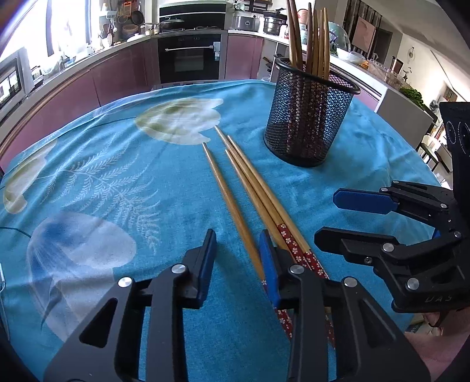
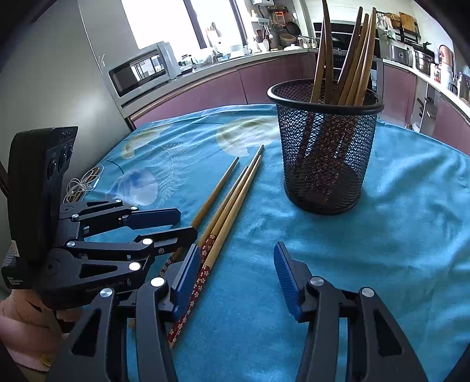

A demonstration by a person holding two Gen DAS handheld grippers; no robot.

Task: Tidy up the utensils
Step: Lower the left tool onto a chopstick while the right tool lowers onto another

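Just one chopstick between left gripper fingers

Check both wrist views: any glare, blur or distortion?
Left wrist: window blown out white, strong fisheye bending, the bamboo chopsticks on the blue cloth sharp. Right wrist: window also overexposed, the black mesh cup crisp, corners vignetted dark.

four loose chopsticks lie on the blue cloth; one black mesh holder; two grippers, left gripper and right gripper
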